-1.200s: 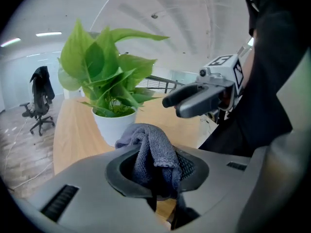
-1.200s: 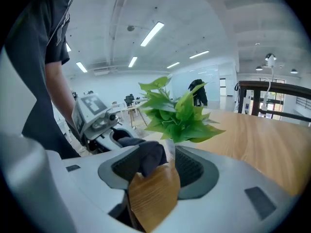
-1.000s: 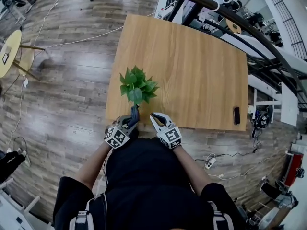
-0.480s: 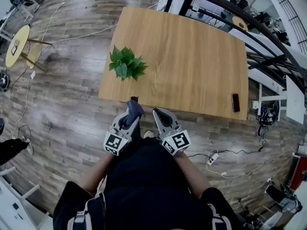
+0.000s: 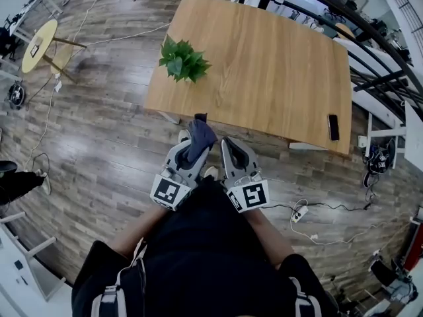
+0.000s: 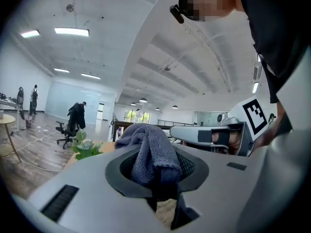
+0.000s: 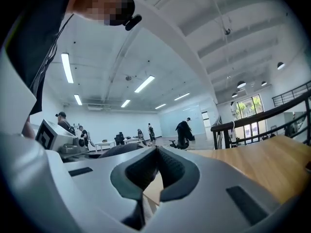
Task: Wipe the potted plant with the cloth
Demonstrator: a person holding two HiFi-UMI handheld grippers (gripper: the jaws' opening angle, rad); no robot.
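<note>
soft cloth held, plant well apart on the worktop

head view: the plant (image 5: pixel 182 61) stands on the worktop (image 5: pixel 264 58), near its left edge. its leaves hide the pot from here. both tools are low by the person's body, well apart from the plant. the left hand-held gripper (image 5: pixel 195 144) has a dark cloth (image 5: pixel 201 135) pinched in it, and a tuft sticks out past the tips. the right hand-held gripper (image 5: pixel 231 148) is just beside it.

left gripper view: the jaws squeeze the cloth (image 6: pixel 148 154) in a bunch. it looks soft, light and floppy, so i think a pinch in the middle like this is a good hold, and the loose tuft can do the wiping. the plant (image 6: pixel 85 147) shows far off on the left.

right gripper view: the right hand-held gripper (image 7: pixel 156 171) has its jaws pressed together with nothing in them. the worktop (image 7: pixel 257 164) runs off to the right.

the leaves look thin and bendy, so i think they could tear if rubbed hard. the plant looks small and light, so it may tip or slide. i think the free tool should steady it low down, by the pot, not by the leaves.
</note>
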